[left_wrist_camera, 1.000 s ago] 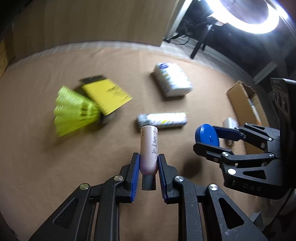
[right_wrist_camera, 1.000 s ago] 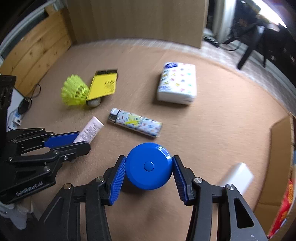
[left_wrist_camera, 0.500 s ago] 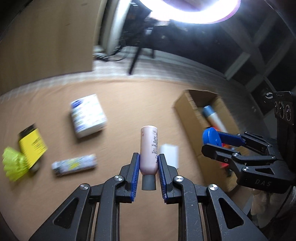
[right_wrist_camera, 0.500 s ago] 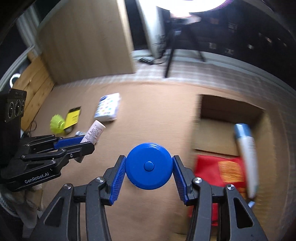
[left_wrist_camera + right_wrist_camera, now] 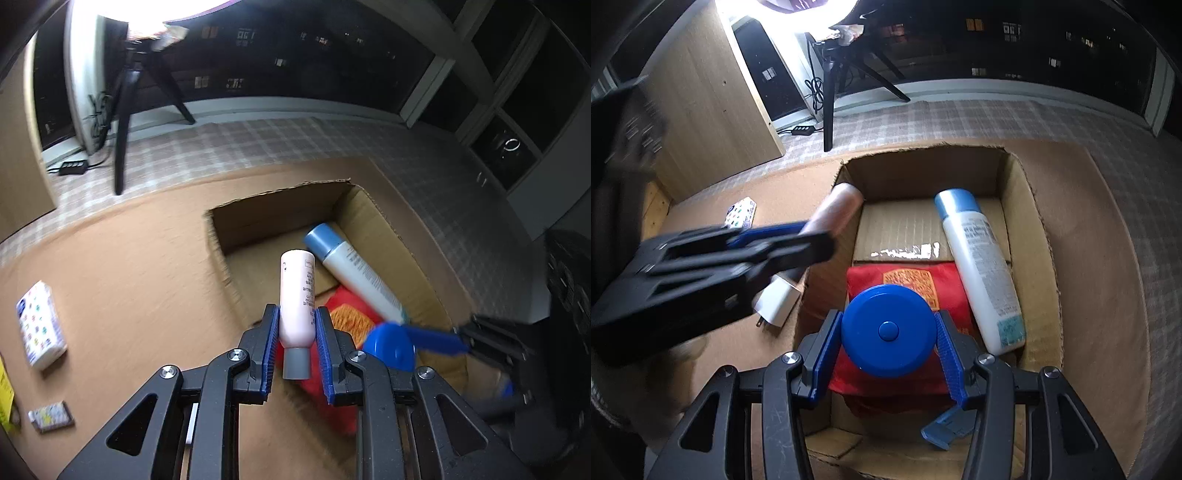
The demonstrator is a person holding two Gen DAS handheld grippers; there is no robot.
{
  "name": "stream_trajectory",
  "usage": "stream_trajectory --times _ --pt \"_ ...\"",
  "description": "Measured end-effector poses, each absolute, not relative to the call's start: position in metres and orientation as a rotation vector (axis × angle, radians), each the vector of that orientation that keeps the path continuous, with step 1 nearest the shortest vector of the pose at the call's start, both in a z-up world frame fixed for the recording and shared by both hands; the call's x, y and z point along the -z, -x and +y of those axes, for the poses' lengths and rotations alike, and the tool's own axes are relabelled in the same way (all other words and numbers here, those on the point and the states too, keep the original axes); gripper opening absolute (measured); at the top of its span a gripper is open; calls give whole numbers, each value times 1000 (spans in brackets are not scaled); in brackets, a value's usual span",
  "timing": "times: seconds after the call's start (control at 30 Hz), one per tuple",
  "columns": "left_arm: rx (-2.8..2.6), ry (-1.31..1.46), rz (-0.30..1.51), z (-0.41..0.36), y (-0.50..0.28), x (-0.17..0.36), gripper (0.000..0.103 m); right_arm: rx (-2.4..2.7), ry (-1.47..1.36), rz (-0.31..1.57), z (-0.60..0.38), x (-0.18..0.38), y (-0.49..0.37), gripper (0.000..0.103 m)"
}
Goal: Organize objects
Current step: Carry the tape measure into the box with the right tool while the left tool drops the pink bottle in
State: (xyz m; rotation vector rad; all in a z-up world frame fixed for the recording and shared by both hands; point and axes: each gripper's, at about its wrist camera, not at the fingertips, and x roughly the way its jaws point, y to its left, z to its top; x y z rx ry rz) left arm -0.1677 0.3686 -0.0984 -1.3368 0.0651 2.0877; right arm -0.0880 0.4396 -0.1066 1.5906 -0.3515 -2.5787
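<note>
My left gripper (image 5: 295,325) is shut on a pale pink tube (image 5: 296,291) with a grey cap, held over the near left wall of an open cardboard box (image 5: 280,210). My right gripper (image 5: 888,332) is shut on a round blue tape measure (image 5: 888,330) and hangs above the box (image 5: 1015,177), over a red pouch (image 5: 905,273). A white bottle with a blue cap (image 5: 979,266) lies along the right side inside the box. In the right wrist view the left gripper (image 5: 820,236) with the pink tube (image 5: 838,206) shows blurred at the box's left wall.
On the brown mat left of the box lie a white charger plug (image 5: 775,306), a patterned tissue pack (image 5: 40,328), a patterned lighter (image 5: 50,415) and a yellow card edge (image 5: 5,398). A blue clip (image 5: 945,424) lies in the box's near end. A tripod (image 5: 122,122) stands beyond the mat.
Both grippers swung right from over the loose items to the box, still holding the tube and the tape measure. The right gripper now hangs over the box interior.
</note>
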Motion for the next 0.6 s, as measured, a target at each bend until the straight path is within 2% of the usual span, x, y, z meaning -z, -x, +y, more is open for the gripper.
stream_trajectory --times 0.5,0.53,0.6 --pt "-2082 1427 130 409 194 133 21 2557 -1611 -333 445 118 89 47" --pt "-2081 1427 126 408 195 133 23 2565 -1608 -333 446 117 88 48" --pt "-2080 1429 115 407 196 132 35 2568 -1600 -343 449 114 88 49"
